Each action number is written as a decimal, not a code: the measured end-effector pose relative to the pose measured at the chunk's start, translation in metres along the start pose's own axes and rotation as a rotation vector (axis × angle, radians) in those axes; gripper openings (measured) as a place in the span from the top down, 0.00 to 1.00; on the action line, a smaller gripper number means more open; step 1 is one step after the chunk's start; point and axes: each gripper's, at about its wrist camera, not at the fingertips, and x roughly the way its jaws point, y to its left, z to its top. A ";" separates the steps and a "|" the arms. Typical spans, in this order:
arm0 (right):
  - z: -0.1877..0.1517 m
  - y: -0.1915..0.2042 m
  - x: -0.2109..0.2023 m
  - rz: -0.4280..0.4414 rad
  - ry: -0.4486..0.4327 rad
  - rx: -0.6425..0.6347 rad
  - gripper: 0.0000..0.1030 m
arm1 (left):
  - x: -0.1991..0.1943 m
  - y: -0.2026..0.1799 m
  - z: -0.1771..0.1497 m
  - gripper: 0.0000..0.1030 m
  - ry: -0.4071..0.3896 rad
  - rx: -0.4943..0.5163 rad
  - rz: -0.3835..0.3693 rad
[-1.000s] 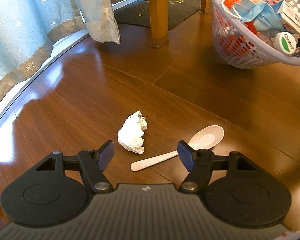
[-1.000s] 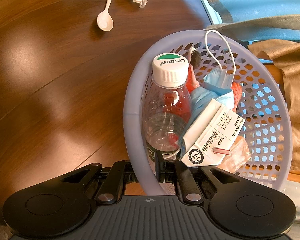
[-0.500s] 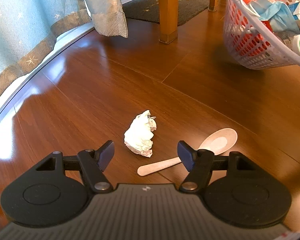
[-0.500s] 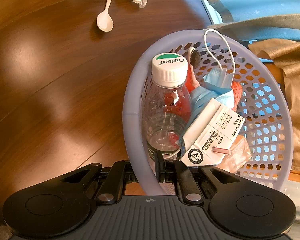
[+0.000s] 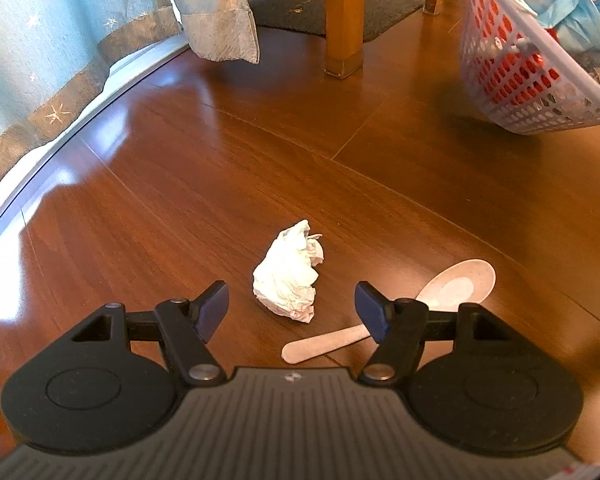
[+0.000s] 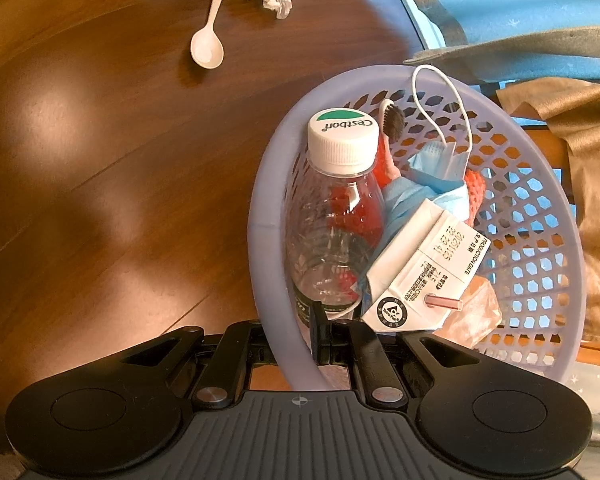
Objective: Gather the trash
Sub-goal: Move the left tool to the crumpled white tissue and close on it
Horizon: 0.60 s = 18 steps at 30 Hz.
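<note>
2 low floor-facing wrist views, both sharing tissue, spoon and basket.

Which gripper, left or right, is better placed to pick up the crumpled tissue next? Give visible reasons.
Left. The left gripper is open with the crumpled tissue lying on the floor between and just ahead of its fingers. The right gripper is shut on the basket rim, far from the tissue.

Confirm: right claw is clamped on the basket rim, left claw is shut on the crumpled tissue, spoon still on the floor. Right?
Not quite. The left claw is open, its fingers either side of the crumpled tissue, not gripping; the left wrist view shows this. The right claw is clamped on the basket rim, and the spoon lies on the floor.
</note>
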 end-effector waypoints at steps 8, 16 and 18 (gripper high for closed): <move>0.000 0.000 -0.001 0.004 0.004 -0.003 0.94 | 0.008 -0.003 0.003 0.37 0.005 0.013 -0.004; -0.002 -0.002 -0.001 0.010 0.002 0.004 0.94 | 0.015 -0.004 0.005 0.44 0.017 0.019 -0.009; -0.002 -0.002 -0.001 0.010 0.000 0.003 0.94 | 0.018 -0.004 0.005 0.45 0.020 0.021 -0.006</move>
